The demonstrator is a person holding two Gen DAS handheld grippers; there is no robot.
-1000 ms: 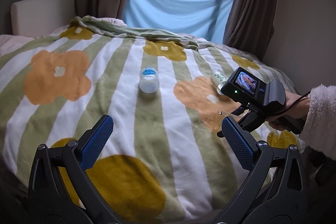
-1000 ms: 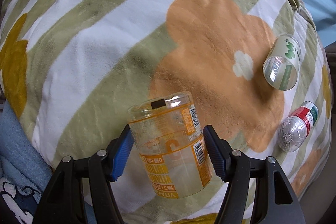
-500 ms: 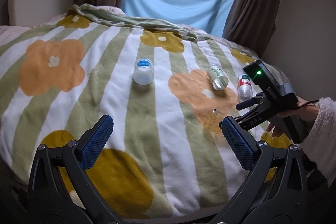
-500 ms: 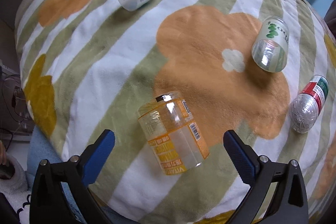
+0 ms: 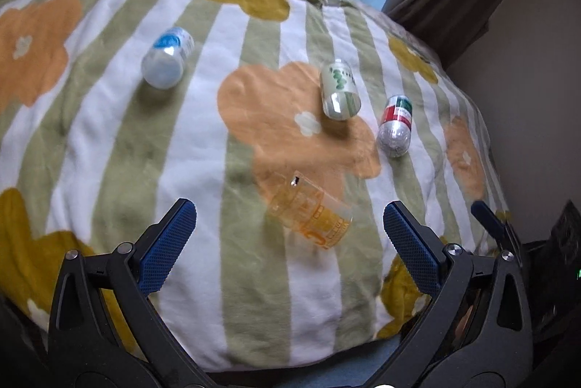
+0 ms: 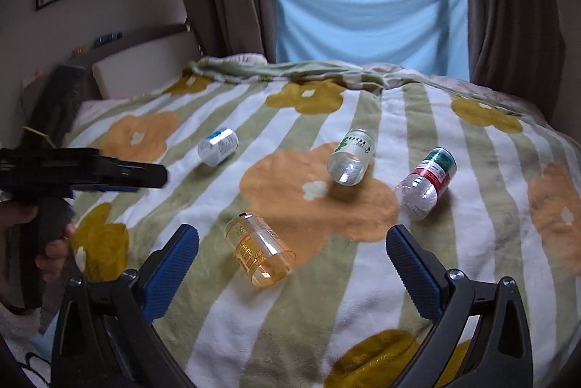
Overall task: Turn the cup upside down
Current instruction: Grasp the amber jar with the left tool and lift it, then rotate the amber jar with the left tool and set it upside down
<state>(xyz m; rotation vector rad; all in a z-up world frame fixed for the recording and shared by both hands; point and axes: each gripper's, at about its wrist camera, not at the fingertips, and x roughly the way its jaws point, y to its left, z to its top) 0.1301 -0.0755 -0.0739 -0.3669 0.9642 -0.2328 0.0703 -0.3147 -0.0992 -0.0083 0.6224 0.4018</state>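
Note:
A clear cup with orange print [image 5: 310,210] lies on its side on the flowered blanket [image 5: 196,119] near the bed's front edge; it also shows in the right wrist view [image 6: 259,250]. My left gripper [image 5: 288,246] is open and empty, just in front of the cup, apart from it. My right gripper [image 6: 292,266] is open and empty, hovering in front of and above the cup. The left gripper's body shows at the left of the right wrist view [image 6: 83,172].
Three bottles lie on their sides farther back: a blue-labelled one [image 6: 218,146], a green-labelled one [image 6: 350,157] and a red-and-green one [image 6: 426,182]. Curtains [image 6: 512,6], a blue sheet over the window [image 6: 366,17] and a headboard pillow [image 6: 145,70] stand behind.
My right gripper opened, let go of the orange cup, and drew back and up. The cup now lies on the blanket. My left gripper moved in and tilted down toward it.

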